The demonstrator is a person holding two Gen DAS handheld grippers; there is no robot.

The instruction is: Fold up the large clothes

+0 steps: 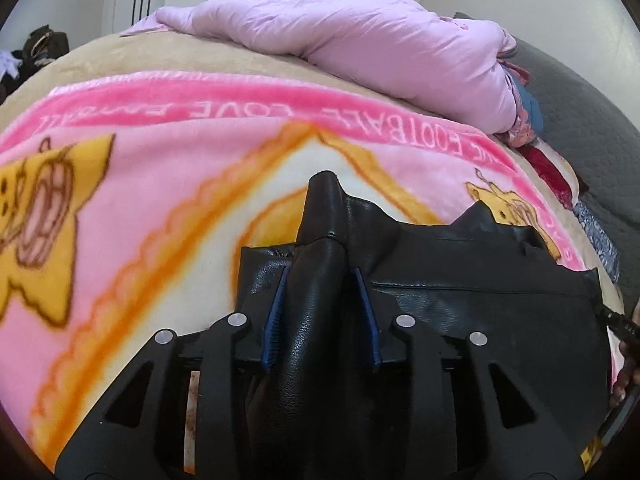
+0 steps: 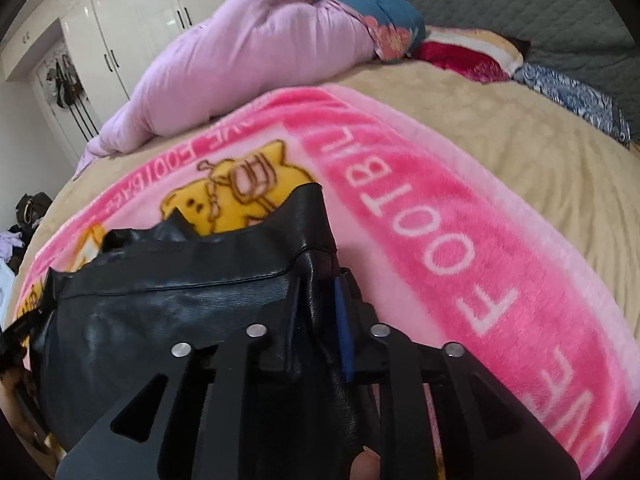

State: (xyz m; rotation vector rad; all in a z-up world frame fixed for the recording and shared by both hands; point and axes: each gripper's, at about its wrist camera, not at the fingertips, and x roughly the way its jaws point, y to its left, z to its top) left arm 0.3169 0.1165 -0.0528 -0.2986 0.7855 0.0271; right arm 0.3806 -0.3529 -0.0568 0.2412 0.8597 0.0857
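Observation:
A black leather garment (image 1: pixel 460 292) is held up over a pink cartoon blanket (image 1: pixel 140 184) on the bed. My left gripper (image 1: pixel 322 276) is shut on a bunched corner of the garment, which sticks out past the blue pads (image 1: pixel 276 312). In the right wrist view my right gripper (image 2: pixel 320 284) is shut on the garment's (image 2: pixel 180 300) other corner. The garment stretches between the two grippers. The other gripper's tip shows at the far right of the left wrist view (image 1: pixel 624 326).
A lilac duvet (image 1: pixel 360 48) lies bunched at the far side of the bed, with pillows (image 2: pixel 472 56) and a blue patterned cloth (image 2: pixel 572 96) by the grey headboard (image 2: pixel 520 4). White wardrobes (image 2: pixel 132 20) stand behind. Clutter lies on the floor at left (image 2: pixel 24 216).

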